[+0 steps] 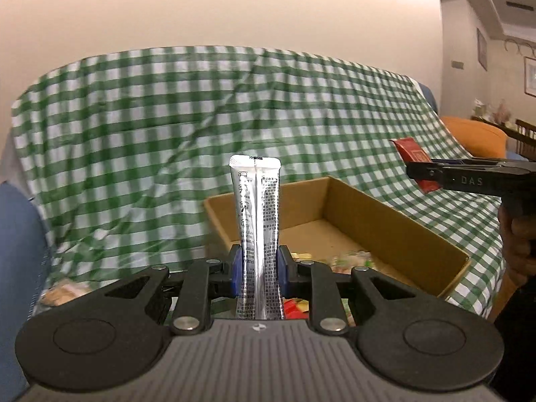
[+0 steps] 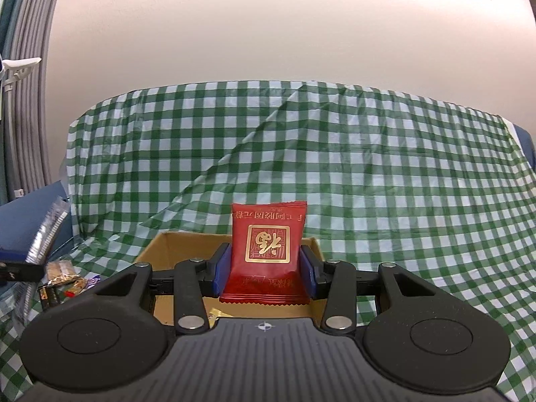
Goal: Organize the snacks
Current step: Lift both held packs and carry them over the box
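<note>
My left gripper (image 1: 258,268) is shut on a tall silver stick packet (image 1: 257,207) that stands upright between the blue pads. Behind it lies an open cardboard box (image 1: 385,221) with several small wrapped snacks (image 1: 348,261) inside. My right gripper (image 2: 264,268) is shut on a red packet with a gold emblem (image 2: 267,251), held above the same box (image 2: 167,251). In the left wrist view the right gripper (image 1: 415,174) comes in from the right with the red packet (image 1: 412,155). The silver packet also shows at the left edge of the right wrist view (image 2: 47,231).
A green and white checked cloth (image 1: 201,117) covers the sofa under and behind the box. Loose snacks (image 2: 63,276) lie on the cloth left of the box. An orange cushion (image 1: 475,134) sits at the far right. Blue upholstery (image 1: 16,251) shows at the left.
</note>
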Available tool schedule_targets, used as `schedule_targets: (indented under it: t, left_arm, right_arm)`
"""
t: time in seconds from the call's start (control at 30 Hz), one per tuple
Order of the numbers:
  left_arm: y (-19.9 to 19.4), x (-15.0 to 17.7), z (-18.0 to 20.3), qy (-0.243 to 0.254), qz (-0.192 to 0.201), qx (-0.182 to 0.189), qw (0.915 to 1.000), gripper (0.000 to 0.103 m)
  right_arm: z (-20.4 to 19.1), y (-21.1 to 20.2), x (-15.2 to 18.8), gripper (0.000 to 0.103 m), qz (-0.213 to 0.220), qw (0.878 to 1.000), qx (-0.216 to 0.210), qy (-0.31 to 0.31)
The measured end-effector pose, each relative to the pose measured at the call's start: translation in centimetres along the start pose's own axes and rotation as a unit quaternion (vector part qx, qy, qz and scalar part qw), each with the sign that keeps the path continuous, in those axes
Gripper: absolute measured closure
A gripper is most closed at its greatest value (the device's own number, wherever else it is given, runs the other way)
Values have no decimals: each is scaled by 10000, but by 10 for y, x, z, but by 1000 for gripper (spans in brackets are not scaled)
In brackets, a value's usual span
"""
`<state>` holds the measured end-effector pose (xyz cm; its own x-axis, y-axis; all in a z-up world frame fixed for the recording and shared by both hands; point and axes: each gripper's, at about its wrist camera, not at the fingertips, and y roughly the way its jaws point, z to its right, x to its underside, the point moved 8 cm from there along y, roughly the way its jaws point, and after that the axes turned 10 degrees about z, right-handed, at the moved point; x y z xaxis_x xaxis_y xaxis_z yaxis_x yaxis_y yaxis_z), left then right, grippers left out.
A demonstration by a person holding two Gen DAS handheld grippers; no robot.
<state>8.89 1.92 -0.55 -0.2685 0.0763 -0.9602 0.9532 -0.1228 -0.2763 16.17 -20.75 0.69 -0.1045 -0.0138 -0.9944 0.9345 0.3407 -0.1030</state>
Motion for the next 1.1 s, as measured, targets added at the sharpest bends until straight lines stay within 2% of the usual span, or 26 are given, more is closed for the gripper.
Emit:
schedule_targets:
  t: [0.4,0.47,0.6,0.83,1.1]
  left_arm:
    - [51,-47,38,-72,490,238,9985,79]
    - [54,-42,40,-55,526,252,9983,79]
    - [69,-19,43,-21,171,261,9995,79]
    - [80,-21,46,-229,186,413,9987,79]
    - [86,-23,49,-384,184,403,9983,79]
  right_arm:
    - [-1,4,2,58,51,9995,297,76]
    - [-1,5,4,58,23,9994,341,50]
    - [0,9,6,58,-29,9991,422,-48]
    - [3,19,9,58,-102,9979,639,-24]
    - [-1,26,12,58,-148,9972,732,-68]
